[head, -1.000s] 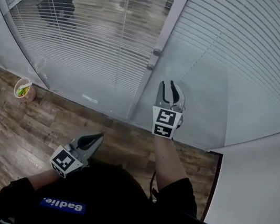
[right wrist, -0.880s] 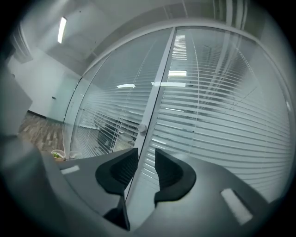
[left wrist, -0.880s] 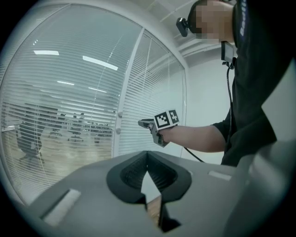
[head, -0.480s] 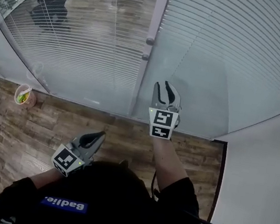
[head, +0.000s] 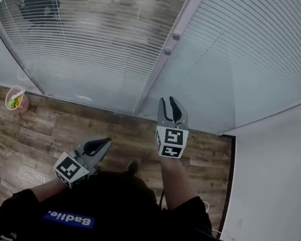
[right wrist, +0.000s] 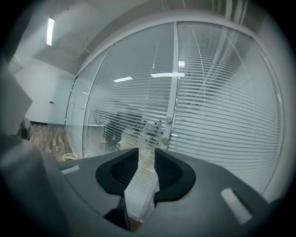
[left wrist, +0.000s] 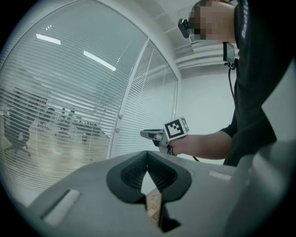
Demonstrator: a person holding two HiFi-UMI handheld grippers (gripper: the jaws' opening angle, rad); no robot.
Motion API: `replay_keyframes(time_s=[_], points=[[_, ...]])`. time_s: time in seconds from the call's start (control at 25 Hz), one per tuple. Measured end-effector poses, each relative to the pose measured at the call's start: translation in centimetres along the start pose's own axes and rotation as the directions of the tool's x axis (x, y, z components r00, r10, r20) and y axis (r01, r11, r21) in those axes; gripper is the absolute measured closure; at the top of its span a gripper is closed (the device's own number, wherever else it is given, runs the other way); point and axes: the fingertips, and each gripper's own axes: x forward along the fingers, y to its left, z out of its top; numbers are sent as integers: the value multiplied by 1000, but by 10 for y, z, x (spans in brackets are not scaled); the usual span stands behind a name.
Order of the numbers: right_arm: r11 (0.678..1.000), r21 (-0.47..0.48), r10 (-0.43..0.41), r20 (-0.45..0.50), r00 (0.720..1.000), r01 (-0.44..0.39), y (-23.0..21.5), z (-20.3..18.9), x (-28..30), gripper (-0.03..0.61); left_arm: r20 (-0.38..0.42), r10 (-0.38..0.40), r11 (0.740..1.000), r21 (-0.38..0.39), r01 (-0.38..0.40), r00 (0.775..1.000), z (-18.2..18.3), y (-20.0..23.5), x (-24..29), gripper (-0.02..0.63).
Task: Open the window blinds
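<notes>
Two grippers (head: pixel 106 140) (head: pixel 171 101), two window blinds (head: pixel 83 43) (head: pixel 266 45), two frame knobs (head: pixel 176 36) (head: pixel 168 51), one cup (head: pixel 14 99)

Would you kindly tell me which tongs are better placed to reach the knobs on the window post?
Probably right: the right tongs sit forward by the glass, jaws apart, aimed toward the knobs on the post. The left tongs are held back near the body, jaws together.

Blue patch (head: pixel 68 219), near, on the dark top (head: pixel 123 213): white lettering is seen upside down; it is not read off.
Left cube (head: pixel 71 172): a black-and-white square marker is borne, without letters.
Right cube (head: pixel 173 142): two such markers are shown.
</notes>
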Motion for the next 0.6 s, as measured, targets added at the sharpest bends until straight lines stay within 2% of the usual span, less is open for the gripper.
replay_keyframes(time_s=[0.24, 0.36, 0.48, 0.6], points=[[999, 40, 15, -45, 999, -13, 53, -15, -34, 469, 7, -64, 997, -42, 64, 998, -13, -4, -28, 614], [995, 80, 63, -68, 996, -57, 79, -25, -51, 469, 14, -80, 994, -71, 81, 997, -16, -6, -28, 614], [987, 109, 125, -75, 989, -117, 102, -34, -68, 468, 9, -100, 993, -56, 100, 995, -22, -10, -27, 614], [976, 140, 174, -62, 983, -164, 111, -37, -83, 469, 21, -82, 995, -47, 83, 996, -14, -10, -22, 614]])
